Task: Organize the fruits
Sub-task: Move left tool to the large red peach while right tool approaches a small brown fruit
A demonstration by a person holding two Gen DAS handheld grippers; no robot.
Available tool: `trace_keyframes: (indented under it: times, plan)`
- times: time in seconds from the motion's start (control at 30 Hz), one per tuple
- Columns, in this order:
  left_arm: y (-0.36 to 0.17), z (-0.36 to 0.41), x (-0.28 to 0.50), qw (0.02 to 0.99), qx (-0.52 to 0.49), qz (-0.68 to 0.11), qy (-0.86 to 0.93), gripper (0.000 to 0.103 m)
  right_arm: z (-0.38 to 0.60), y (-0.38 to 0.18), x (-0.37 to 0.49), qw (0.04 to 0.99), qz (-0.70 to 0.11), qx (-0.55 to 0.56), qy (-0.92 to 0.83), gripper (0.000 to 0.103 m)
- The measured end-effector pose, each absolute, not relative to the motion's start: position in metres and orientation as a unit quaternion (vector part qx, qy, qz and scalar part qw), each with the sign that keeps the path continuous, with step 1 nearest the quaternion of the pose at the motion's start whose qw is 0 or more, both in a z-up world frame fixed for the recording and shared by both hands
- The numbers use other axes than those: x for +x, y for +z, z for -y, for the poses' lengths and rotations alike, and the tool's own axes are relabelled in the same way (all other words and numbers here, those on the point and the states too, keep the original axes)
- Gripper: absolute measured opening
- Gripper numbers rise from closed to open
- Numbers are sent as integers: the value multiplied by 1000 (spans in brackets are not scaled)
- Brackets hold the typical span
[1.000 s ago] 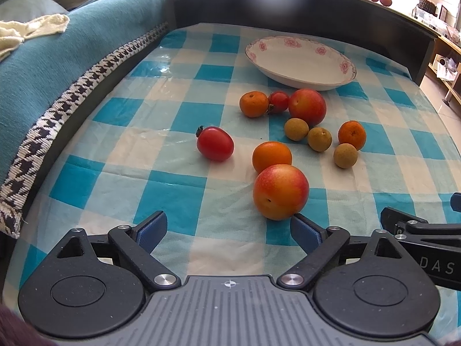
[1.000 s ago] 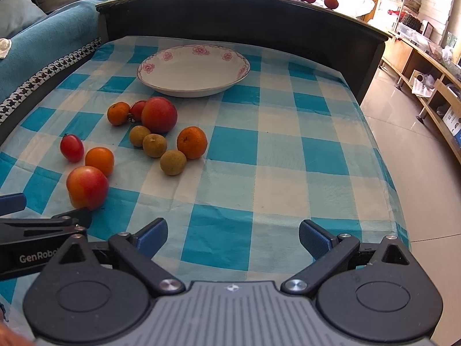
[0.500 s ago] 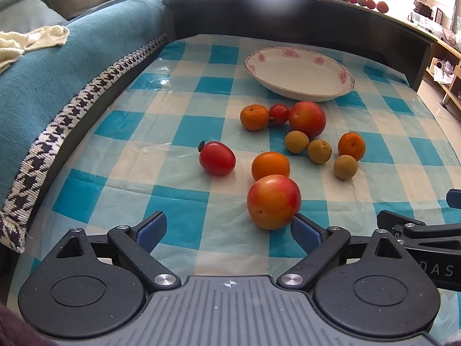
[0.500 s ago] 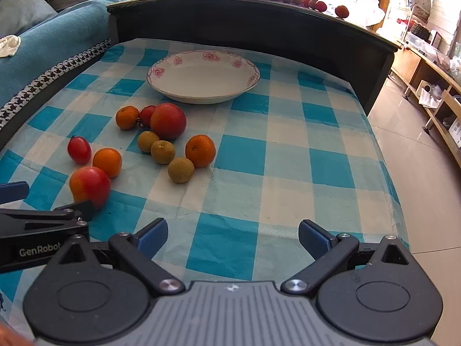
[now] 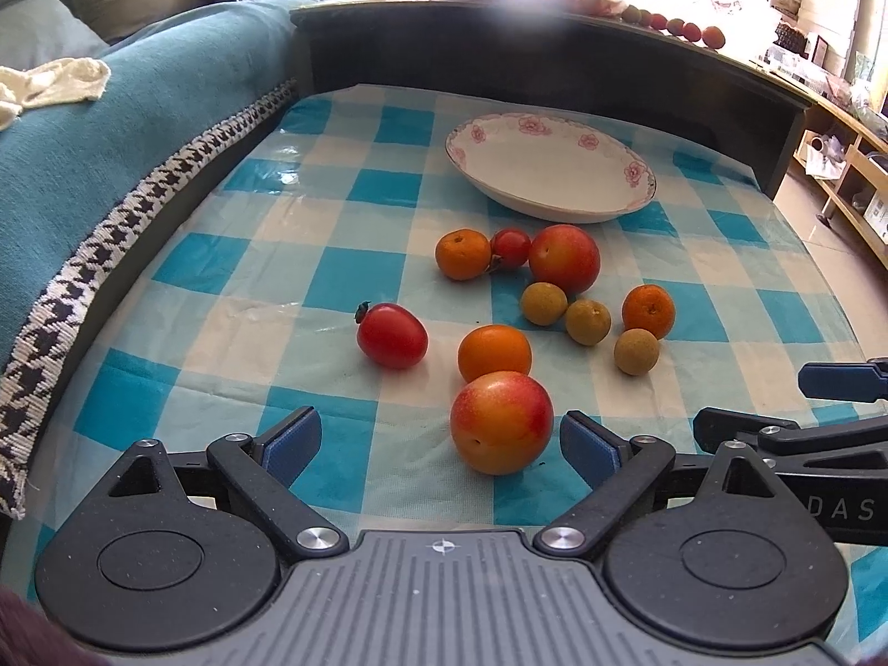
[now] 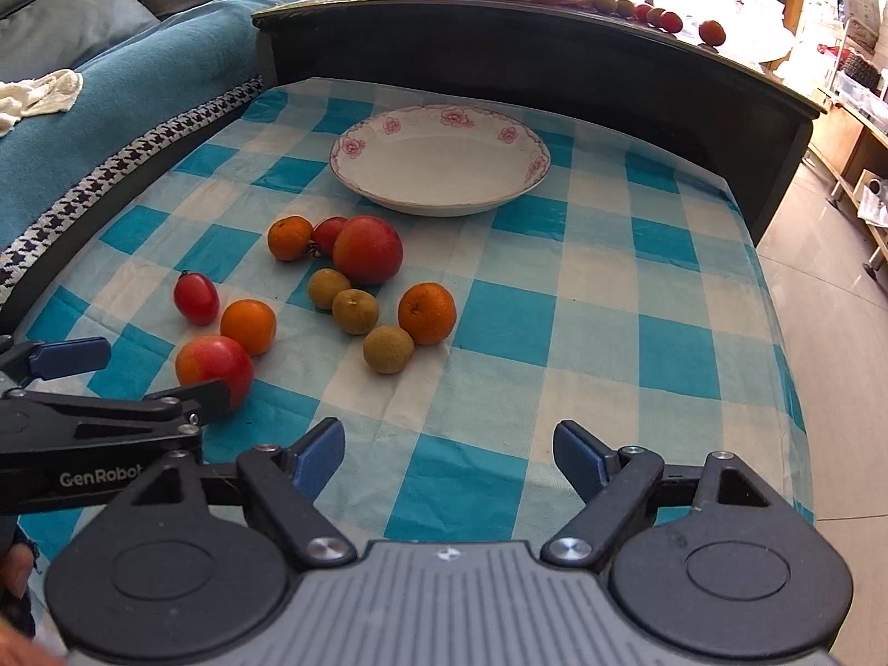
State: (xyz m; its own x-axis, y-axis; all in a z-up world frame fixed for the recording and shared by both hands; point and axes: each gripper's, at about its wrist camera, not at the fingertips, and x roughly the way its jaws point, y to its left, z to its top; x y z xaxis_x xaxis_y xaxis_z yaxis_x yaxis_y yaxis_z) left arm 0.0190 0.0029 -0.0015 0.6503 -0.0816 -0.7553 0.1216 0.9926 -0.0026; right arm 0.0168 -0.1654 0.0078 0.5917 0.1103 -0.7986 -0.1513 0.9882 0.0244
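Several fruits lie loose on the blue checked tablecloth (image 5: 355,272). My left gripper (image 5: 441,441) is open, and a red-orange peach (image 5: 501,422) sits between its fingertips, close to the right one, untouched. Behind it lie an orange (image 5: 494,351), a red plum tomato (image 5: 392,335), a second peach (image 5: 564,257), two more small oranges, a cherry tomato and three brown longans (image 5: 636,351). A white flowered plate (image 5: 549,166) stands empty at the back. My right gripper (image 6: 448,455) is open and empty over bare cloth, right of the fruits (image 6: 355,299).
A dark raised ledge (image 6: 527,39) with bagged fruit runs behind the table. A teal sofa throw (image 5: 111,155) borders the left side. The table's right edge drops to a tiled floor (image 6: 832,305). The left gripper's fingers (image 6: 72,355) show in the right wrist view.
Both grippers have drawn in and tilted up a little. The near peach now sits further between the left gripper's fingertips. No fruit has moved.
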Motion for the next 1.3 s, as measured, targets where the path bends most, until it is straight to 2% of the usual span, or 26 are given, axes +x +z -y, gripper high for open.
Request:
trace_keyframes:
  times: [0.3,0.4,0.53,0.73,0.87,1.1,1.3]
  plan:
    - [-3,-7,25,904,14,-423,-62,96,166,6,23,889,-442,2,119,71]
    - [-6,-8,27,903,13,-425,-66,94,161,7,19,897,-430,-17,106,71]
    - [-10,-8,28,901,16,-425,-78,90,151,8,17,902,-417,-54,101,60]
    - [-8,2,19,913,57,-394,-87,90,139,11,5,905,-394,-120,101,57]
    - [-5,6,16,917,61,-382,-94,90,146,18,-2,911,-381,-110,118,56]
    - [-5,5,20,915,59,-383,-109,90,148,20,5,909,-378,-102,142,44]
    - [-6,13,19,915,79,-375,-122,90,156,23,15,909,-378,-91,149,43]
